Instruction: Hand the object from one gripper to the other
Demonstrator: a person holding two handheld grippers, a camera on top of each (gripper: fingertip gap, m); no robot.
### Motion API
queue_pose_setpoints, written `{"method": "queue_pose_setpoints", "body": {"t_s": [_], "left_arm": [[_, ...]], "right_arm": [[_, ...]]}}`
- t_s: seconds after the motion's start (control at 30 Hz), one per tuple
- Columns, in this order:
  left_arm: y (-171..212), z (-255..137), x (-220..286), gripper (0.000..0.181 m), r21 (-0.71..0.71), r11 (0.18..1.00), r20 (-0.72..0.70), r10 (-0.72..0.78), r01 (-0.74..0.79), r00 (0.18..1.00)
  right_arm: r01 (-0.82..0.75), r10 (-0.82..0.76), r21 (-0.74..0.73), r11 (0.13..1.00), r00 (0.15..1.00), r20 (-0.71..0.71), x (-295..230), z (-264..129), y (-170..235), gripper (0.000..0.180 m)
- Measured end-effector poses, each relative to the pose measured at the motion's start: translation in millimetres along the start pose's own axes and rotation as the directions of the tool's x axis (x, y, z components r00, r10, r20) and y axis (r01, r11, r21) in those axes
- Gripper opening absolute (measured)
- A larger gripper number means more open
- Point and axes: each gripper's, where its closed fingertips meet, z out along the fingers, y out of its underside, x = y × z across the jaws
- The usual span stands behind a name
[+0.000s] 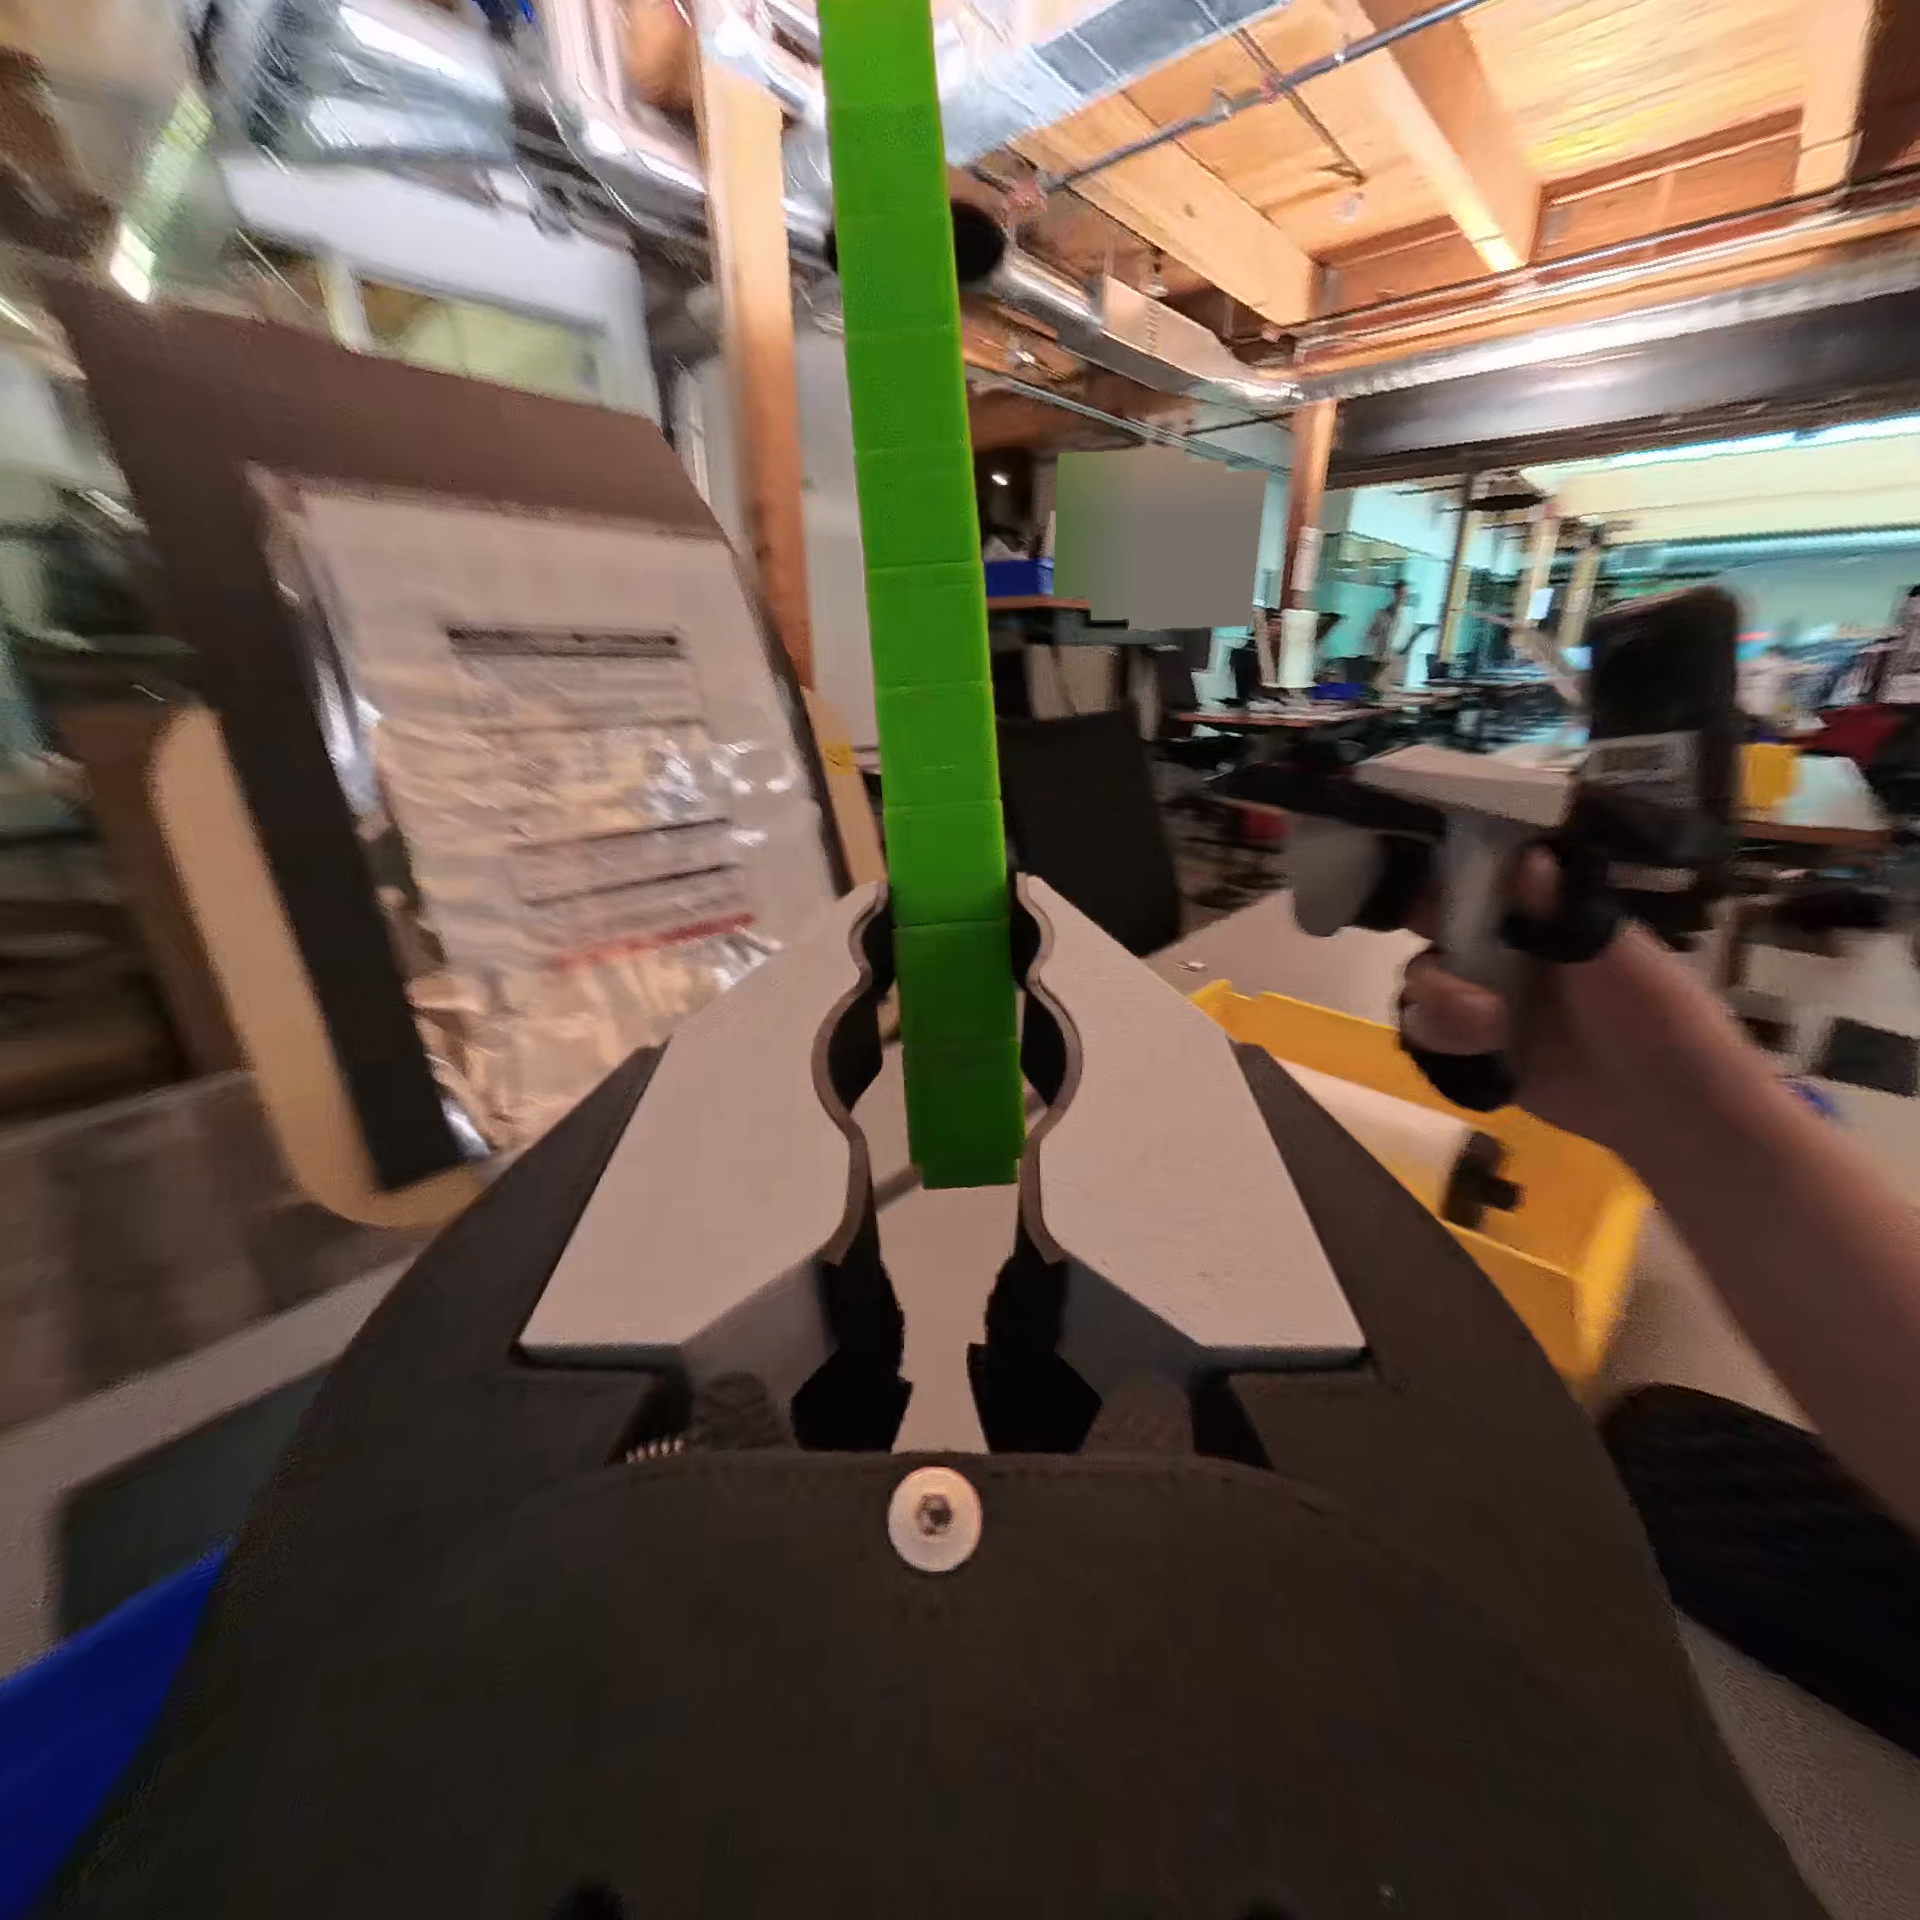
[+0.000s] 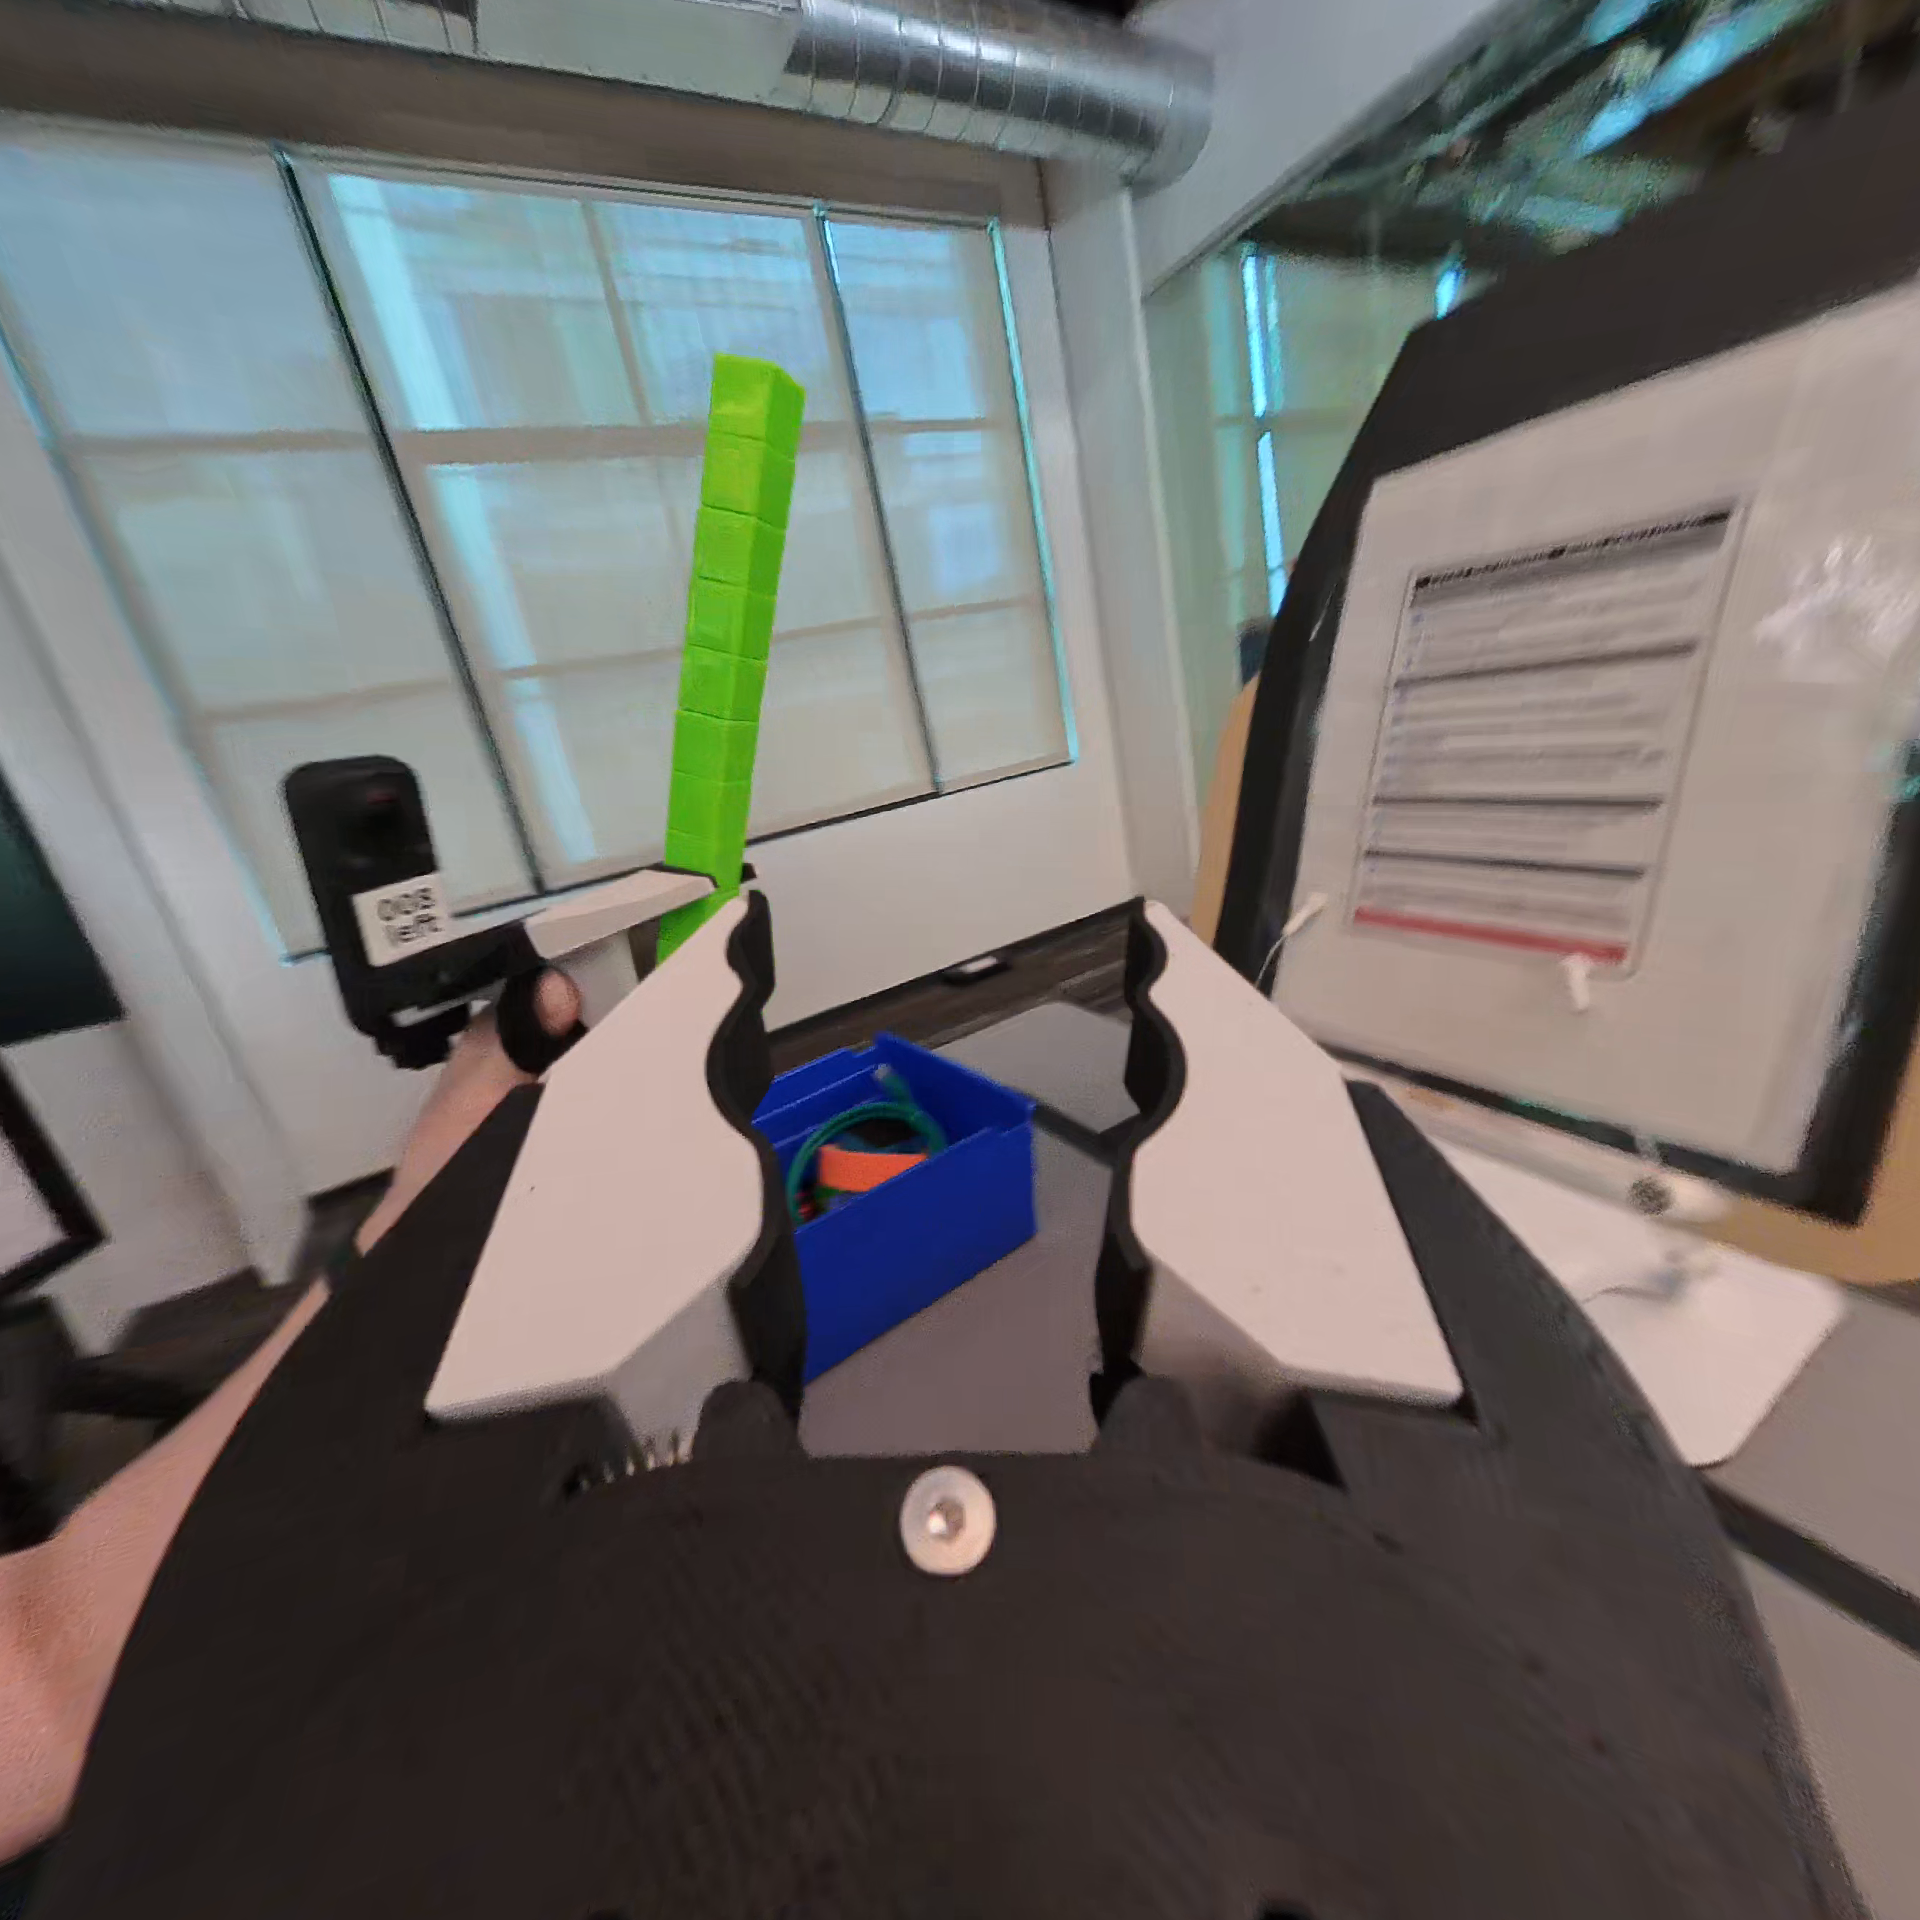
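Left claw (image 1: pixel 951 904) clamped on the lower end of one green rod (image 1: pixel 920 582), which stands upright, most of its length free above the fingers. Right claw (image 2: pixel 951 925) spread wide, empty, just beside the rod and not touching. Judgement: bring the right claw onto the free span above the left fingers, square to the rod, close firmly, only then release left. Count: one rod, two claws, one blue bin (image 2: pixel 935 1226), one yellow bin (image 1: pixel 1538 1226) on bench (image 2: pixel 935 1382).
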Motion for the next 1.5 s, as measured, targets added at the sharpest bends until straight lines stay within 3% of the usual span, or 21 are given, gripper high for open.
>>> {"method": "queue_pose_setpoints", "body": {"t_s": [0.1,0.27,0.53,0.57,0.63,0.67,0.73,0.8,0.83,0.9,1.0,1.07,1.23,1.3,1.5], "left_arm": [[-6,-2,1,0.019,0.044,0.991,0.081,0.124,-0.127,0.989],[6,14,32,0.019,0.059,0.962,0.098,0.261,-0.267,0.960],[47,46,78,0.020,-0.031,0.945,0.012,0.327,-0.327,0.945],[50,48,80,0.020,-0.036,0.944,0.008,0.329,-0.329,0.944],[58,52,82,0.020,-0.078,0.937,-0.007,0.340,-0.339,0.940],[62,54,82,0.022,-0.096,0.932,-0.021,0.350,-0.350,0.937],[69,57,86,0.043,-0.132,0.915,-0.075,0.374,-0.381,0.925],[77,56,84,0.064,-0.212,0.898,-0.125,0.366,-0.385,0.922],[78,54,79,0.076,-0.248,0.897,-0.130,0.343,-0.365,0.930],[70,47,76,0.076,-0.264,0.918,-0.154,0.263,-0.296,0.952],[46,33,78,0.074,-0.244,0.952,-0.184,0.141,-0.184,0.973],[31,25,83,0.076,-0.233,0.961,-0.193,0.108,-0.152,0.975],[22,20,93,0.081,-0.252,0.954,-0.140,0.129,-0.162,0.982],[24,22,93,0.077,-0.260,0.952,-0.122,0.130,-0.158,0.984],[31,24,84,0.062,-0.281,0.942,-0.092,0.162,-0.182,0.982]], "right_arm": [[0.089,-0.089,0.011,0.996,0.996,-0.002,-24,0,-9,0.067],[0.040,-0.038,-0.036,0.999,0.996,0.075,-58,12,3,0.069],[-0.002,-0.003,-0.082,0.997,0.999,-0.054,-36,22,26,0.065],[-0.017,0.013,-0.089,0.996,0.999,-0.040,-36,22,28,0.059],[-0.038,0.040,-0.103,0.994,0.999,0.022,-40,21,31,0.022],[-0.041,0.043,-0.113,0.993,0.999,0.015,-36,20,32,0.021],[0.004,-0.004,-0.157,0.988,1.000,0.001,-28,18,35,0.020],[0.140,-0.156,-0.220,0.965,0.986,-0.056,-11,12,36,0.020],[0.245,-0.269,-0.247,0.937,0.961,-0.067,-5,8,34,0.020],[0.488,-0.532,-0.314,0.814,0.844,-0.070,5,1,31,0.020],[0.754,-0.853,-0.428,0.498,0.516,-0.083,21,-10,25,0.020],[0.817,-0.933,-0.460,0.348,0.350,-0.085,24,-11,23,0.020],[0.913,-0.995,-0.401,0.073,0.040,-0.089,5,-3,22,0.020],[0.925,-0.995,-0.380,-0.004,-0.042,-0.092,-3,0,25,0.019],[0.931,-0.992,-0.352,-0.097,-0.118,-0.040,-15,10,42,0.020]]}}
